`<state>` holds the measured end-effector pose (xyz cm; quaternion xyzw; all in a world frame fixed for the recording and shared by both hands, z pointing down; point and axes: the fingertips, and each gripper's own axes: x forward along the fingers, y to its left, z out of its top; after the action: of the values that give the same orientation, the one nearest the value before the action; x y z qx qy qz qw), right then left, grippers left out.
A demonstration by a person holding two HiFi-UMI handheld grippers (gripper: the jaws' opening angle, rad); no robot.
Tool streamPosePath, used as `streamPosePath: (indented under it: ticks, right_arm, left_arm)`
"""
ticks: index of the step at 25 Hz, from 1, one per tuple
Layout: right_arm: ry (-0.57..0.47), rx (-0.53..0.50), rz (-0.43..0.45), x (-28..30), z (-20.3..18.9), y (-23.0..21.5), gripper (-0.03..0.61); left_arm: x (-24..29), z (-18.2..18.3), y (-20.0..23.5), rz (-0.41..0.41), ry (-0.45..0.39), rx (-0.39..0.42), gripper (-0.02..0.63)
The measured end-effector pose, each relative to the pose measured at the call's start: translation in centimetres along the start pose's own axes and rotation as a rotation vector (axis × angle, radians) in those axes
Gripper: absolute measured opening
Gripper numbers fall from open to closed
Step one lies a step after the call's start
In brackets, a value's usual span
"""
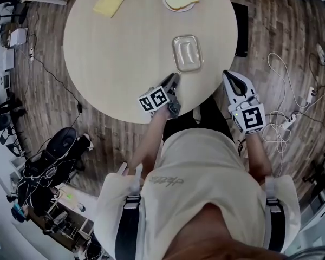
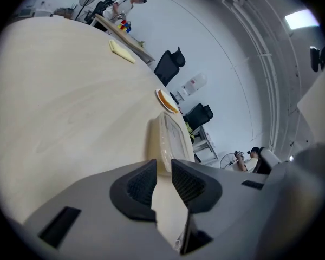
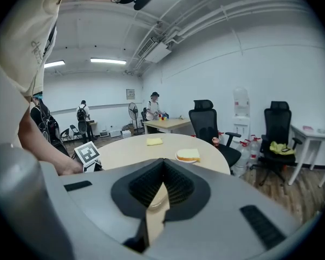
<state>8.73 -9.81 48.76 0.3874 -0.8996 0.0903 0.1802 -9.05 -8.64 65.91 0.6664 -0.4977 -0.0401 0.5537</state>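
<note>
Left tool held low over bench edge, jaws narrowly apart, empty, aimed at tray. Right tool held off the bench edge, jaws pressed together, empty.

Much of the clear tray behind fingers of the right gripper

On the table, the container lies before the plate, with the flat slice left of that plate.
</note>
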Motion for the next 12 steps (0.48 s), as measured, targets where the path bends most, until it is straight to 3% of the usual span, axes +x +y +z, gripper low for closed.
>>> streamPosePath:
  ticks: [12]
  right_arm:
    - [0.028, 0.013, -0.010, 0.49, -0.96, -0.12, 0.008]
  left_arm:
    - [0.37, -0.26, 0.24, -0.031, 0.025, -0.091, 0.074]
